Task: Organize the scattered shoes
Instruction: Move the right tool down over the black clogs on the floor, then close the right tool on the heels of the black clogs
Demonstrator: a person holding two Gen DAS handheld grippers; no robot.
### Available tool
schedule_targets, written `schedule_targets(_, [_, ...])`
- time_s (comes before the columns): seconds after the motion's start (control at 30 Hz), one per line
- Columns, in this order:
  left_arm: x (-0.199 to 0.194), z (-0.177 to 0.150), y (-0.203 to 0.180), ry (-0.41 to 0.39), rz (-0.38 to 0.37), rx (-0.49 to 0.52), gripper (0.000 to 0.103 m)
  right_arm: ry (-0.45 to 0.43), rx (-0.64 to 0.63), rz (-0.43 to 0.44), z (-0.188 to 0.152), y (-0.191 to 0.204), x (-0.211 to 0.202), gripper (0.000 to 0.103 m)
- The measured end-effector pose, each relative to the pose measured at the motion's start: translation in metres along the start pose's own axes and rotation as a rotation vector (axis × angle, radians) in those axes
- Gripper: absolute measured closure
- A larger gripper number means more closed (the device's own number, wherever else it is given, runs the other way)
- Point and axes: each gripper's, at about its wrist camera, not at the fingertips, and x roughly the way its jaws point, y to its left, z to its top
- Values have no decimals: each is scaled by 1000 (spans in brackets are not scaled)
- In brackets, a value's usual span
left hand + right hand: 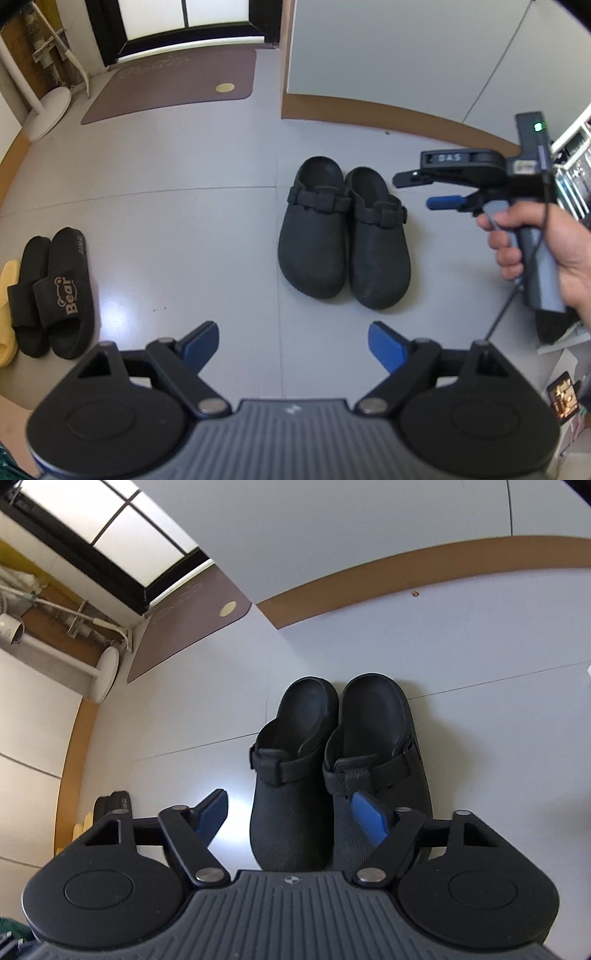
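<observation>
Nearest, lower frame: left gripper (293,347), jaws spread wide, nothing between them, bare floor (184,229) beneath.

Lower frame, right wrist view: right gripper (291,818), jaws apart and unclenched, no pad pressing on anything; the toe of one clog lies between them, the right pad (371,821) over the other clog's upper. Seen from the left wrist view, the right hand (543,251) holds this gripper at right of frame.

Centre: pair of black clogs (341,236), side by side and touching, heels toward the wall. Judged already paired; possibly still to be moved.

Left edge: pair of black slides (51,291), overlapping, beside a yellow slipper (7,317) that is mostly cut off. Its mate is not visible; this group looks unsorted.

Upper left: brown doormat (177,81) at the door.

Far: white wall (406,51) with brown skirting.
</observation>
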Motion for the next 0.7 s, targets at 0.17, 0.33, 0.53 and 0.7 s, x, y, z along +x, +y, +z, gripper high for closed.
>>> schedule_targets(0.17, [1, 3, 5, -8, 5, -10, 13, 11, 24, 20, 5, -6, 22, 35])
schedule_targets(0.33, [1, 2, 12, -1, 2, -33, 13, -19, 42, 7, 12, -12, 41, 55])
schedule_targets(0.53, [5, 3, 10, 9, -19, -42, 13, -52, 45, -34, 22, -8, 66, 59])
schedule_targets(0.7, [12, 6, 8, 23, -27, -52, 13, -67, 39, -98, 24, -4, 90, 58])
